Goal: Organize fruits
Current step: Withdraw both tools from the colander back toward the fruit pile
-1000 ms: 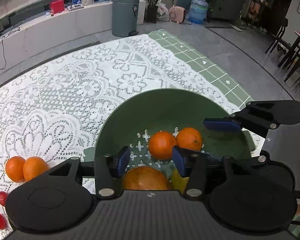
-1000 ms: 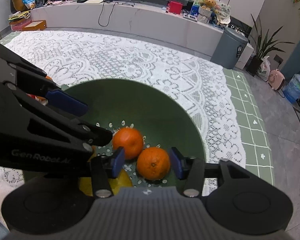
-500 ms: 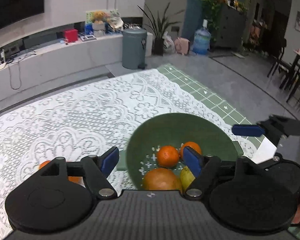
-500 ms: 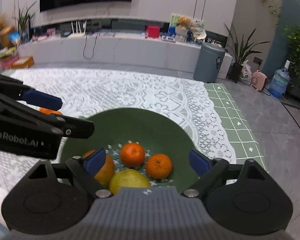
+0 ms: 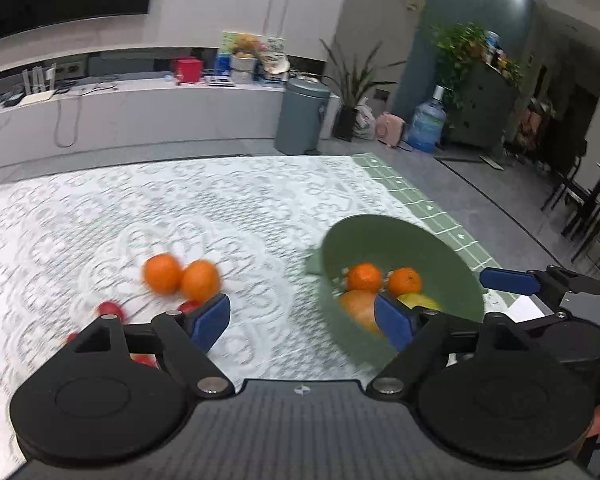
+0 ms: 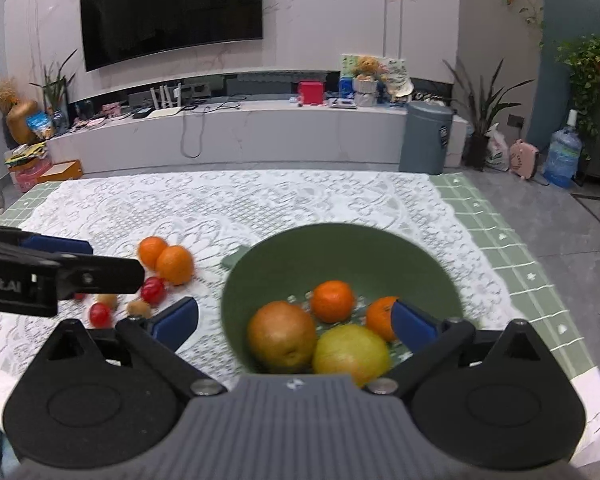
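Right wrist view: the right tool (image 6: 296, 322), jaws just spread wide and empty, hangs over the green bowl (image 6: 340, 240) holding four fruits; the left tool (image 5: 302, 318), equally wide and empty, faces two loose oranges (image 5: 180, 274) beyond, which could roll off the lace-covered desk (image 6: 300, 200) if nudged.

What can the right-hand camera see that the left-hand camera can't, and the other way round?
Only the right view shows the TV on the wall, two small brown fruits on the cloth, and the left claw from the side.

Only the left view shows the dark chairs and the right claw's finger reaching in from the edge.

Both show the green bowl with two tangerines, a russet fruit and a yellow one, plus two loose tangerines, red fruits, the lace cloth and the grey bin. Both claws are open and empty.
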The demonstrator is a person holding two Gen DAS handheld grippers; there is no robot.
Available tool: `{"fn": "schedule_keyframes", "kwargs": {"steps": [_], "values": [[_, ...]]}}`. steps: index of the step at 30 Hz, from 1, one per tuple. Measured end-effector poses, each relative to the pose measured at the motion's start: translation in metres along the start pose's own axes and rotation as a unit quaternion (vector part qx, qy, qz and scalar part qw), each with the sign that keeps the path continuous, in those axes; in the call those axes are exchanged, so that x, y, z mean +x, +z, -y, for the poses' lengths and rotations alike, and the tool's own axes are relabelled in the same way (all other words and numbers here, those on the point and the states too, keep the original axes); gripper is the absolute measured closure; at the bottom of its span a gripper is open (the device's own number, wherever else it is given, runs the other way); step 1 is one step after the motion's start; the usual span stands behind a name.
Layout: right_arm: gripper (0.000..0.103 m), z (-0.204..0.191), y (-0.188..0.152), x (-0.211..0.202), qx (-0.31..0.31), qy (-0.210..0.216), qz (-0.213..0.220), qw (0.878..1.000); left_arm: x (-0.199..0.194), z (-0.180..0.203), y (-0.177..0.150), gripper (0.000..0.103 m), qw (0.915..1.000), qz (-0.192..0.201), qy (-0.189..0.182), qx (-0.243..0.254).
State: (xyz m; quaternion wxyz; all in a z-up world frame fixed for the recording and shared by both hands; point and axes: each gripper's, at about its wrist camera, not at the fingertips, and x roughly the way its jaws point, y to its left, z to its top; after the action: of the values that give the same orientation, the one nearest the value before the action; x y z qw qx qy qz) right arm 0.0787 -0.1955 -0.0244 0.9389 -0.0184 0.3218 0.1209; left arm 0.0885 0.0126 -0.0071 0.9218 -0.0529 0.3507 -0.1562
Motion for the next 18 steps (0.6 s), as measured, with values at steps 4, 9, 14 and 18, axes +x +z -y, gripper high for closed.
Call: {"fn": "schedule_keyframes", "kwargs": {"steps": [4,9,14,18], "values": [[0.004,-0.018,-0.008,0.0,-0.004,0.019,0.008,1.0,-0.008,-0.018,-0.012,0.007,0.9989,0.002,0.042,-0.019],[0.004,-0.044,-0.023,0.003,-0.024,0.066,0.003,0.998,-0.02,-0.038,-0.034,0.007,0.9963,0.026,0.071,-0.04],[0.004,-0.069,-0.033,0.009,-0.056,0.098,-0.007,0.994,-0.03,-0.049,-0.055,0.007,0.9915,0.06,0.105,-0.048],[0.004,-0.08,-0.036,0.014,-0.07,0.107,-0.014,0.992,-0.029,-0.061,-0.065,0.007,0.9915,0.047,0.108,-0.056]]}}
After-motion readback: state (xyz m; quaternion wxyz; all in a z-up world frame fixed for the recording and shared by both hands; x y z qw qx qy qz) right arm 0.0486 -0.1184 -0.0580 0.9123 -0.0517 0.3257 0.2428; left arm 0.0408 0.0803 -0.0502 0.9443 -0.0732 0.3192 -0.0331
